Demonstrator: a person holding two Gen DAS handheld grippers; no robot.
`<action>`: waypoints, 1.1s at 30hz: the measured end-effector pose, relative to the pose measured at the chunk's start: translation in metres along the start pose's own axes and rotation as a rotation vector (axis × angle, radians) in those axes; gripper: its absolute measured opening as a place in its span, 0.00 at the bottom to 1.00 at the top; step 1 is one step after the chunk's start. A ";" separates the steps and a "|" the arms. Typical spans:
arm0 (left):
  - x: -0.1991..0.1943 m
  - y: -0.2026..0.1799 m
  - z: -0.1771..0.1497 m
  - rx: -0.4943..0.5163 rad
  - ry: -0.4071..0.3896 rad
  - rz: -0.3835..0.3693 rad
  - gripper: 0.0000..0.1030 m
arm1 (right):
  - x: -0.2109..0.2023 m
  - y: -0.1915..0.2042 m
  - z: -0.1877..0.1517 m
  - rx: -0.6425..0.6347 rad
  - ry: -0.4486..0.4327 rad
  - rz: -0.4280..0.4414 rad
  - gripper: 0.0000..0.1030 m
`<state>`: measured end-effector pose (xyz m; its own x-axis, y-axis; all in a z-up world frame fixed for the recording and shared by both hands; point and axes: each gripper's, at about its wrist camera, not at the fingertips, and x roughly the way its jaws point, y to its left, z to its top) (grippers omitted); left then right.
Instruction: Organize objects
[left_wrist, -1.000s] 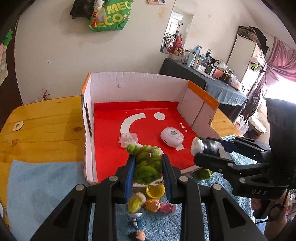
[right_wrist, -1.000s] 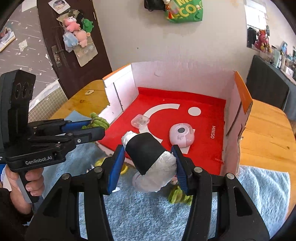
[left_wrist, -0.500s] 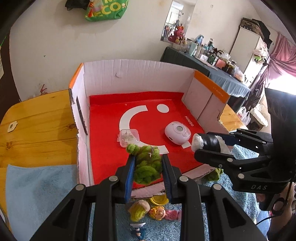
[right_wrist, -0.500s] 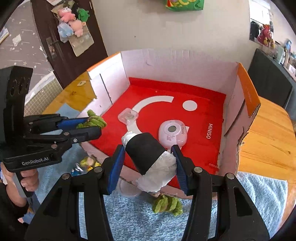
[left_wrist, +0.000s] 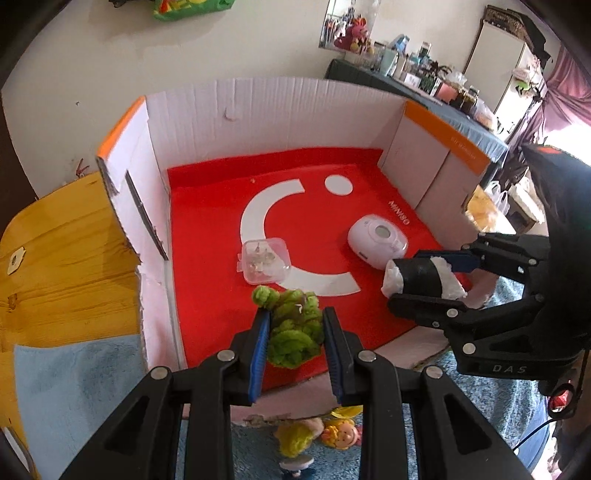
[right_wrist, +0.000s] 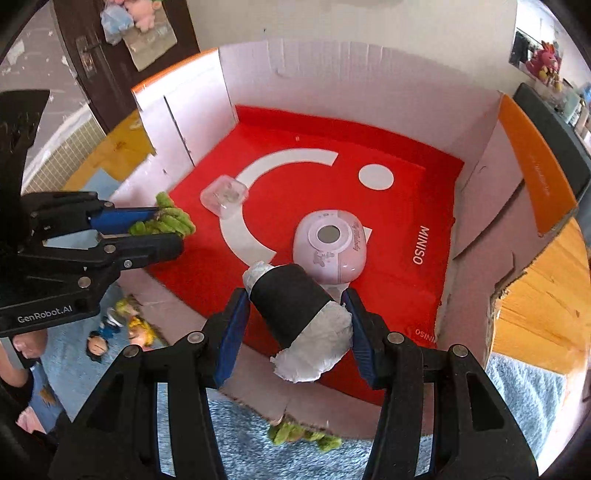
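Cardboard box (left_wrist: 280, 110) with white walls, orange flap edges and a red floor, open at the near side, on a wooden table (left_wrist: 66, 266). Left gripper (left_wrist: 295, 314) clenched on a fuzzy green toy (left_wrist: 293, 332), held over the near part of the red floor, just short of a small clear plastic case (left_wrist: 264, 260). Same green toy (right_wrist: 166, 221) seen from the right wrist camera, sticking out past the blue pads at the box's left side. Right gripper (right_wrist: 295, 306) clamped on a black roll with white wrapping at both ends (right_wrist: 299, 317), tilted, poised above the front right of the floor, just beside a pale pink rounded device (right_wrist: 328, 245) lying on the red. From the left wrist camera, same roll (left_wrist: 421, 275) close to that device (left_wrist: 376, 242); touching or not, cannot tell. Outside the box, on a blue towel (left_wrist: 74, 376) along the front edge: a few small cartoon figurines (left_wrist: 314, 435), and another green fuzzy piece (right_wrist: 303, 435) below the box's front lip. White arc and dot printed on the floor, with the word MINISO near the right wall.
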<state>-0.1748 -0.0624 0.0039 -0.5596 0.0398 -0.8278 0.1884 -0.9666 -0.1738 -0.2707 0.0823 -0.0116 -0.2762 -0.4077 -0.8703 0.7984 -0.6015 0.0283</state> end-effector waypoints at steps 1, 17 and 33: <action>0.002 0.000 0.000 0.002 0.005 0.004 0.29 | 0.001 0.000 0.000 0.000 0.002 -0.001 0.48; 0.027 0.007 0.016 -0.038 0.019 -0.013 0.29 | 0.013 -0.008 0.005 0.029 -0.045 -0.032 0.48; 0.035 0.003 0.019 -0.087 -0.043 0.031 0.29 | 0.018 -0.006 0.007 0.029 -0.082 -0.119 0.49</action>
<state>-0.2090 -0.0688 -0.0161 -0.5864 -0.0026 -0.8100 0.2748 -0.9413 -0.1959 -0.2839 0.0737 -0.0244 -0.4117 -0.3868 -0.8252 0.7423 -0.6676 -0.0574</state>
